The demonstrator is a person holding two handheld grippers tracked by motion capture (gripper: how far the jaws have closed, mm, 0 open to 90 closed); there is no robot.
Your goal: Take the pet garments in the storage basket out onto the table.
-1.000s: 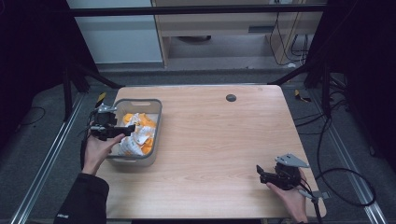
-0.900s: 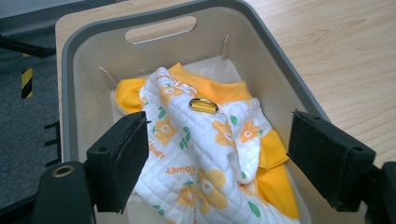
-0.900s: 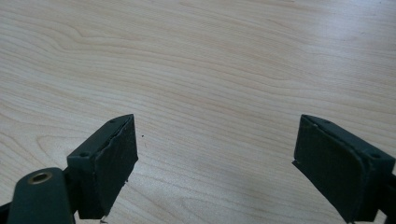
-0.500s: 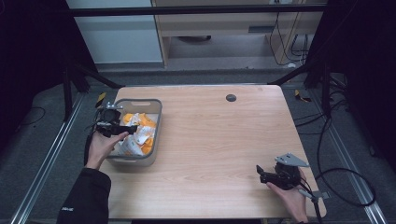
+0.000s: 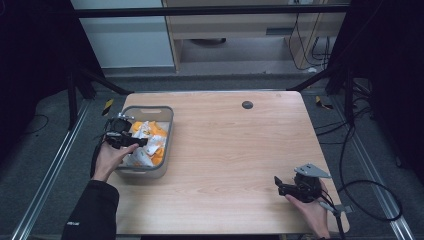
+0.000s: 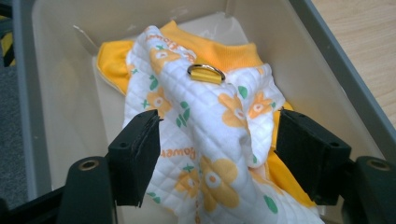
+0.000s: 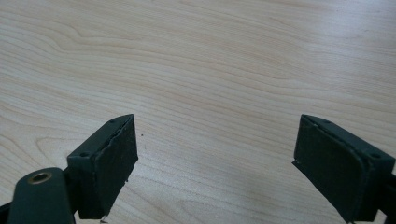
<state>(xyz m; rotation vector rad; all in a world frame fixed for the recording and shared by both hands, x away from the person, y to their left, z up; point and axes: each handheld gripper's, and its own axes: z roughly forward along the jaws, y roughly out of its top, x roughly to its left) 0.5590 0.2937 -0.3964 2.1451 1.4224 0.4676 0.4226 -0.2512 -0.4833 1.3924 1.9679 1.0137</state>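
Note:
A quilted white garment with orange flowers and an orange lining (image 6: 210, 116) lies crumpled in a grey plastic bin (image 6: 60, 93); a metal D-ring (image 6: 206, 72) sits on its top fold. In the high view the bin (image 5: 167, 135) stands at the table's left edge with the garment (image 5: 150, 145) inside. My left gripper (image 5: 137, 142) reaches into the bin. Its jaws have just been closing and now straddle a raised fold of the cloth (image 6: 217, 140), close beside it without squeezing it. My right gripper (image 5: 277, 182) rests open at the table's front right, over bare wood (image 7: 215, 154).
The wooden table (image 5: 225, 145) has a small round black spot (image 5: 247, 104) near its far edge. Cables (image 5: 370, 195) trail off the right side. Dark frame bars and a white cabinet stand behind the table.
My left gripper has shifted slightly deeper into the bin over the garment. The right hand has stayed where it was.

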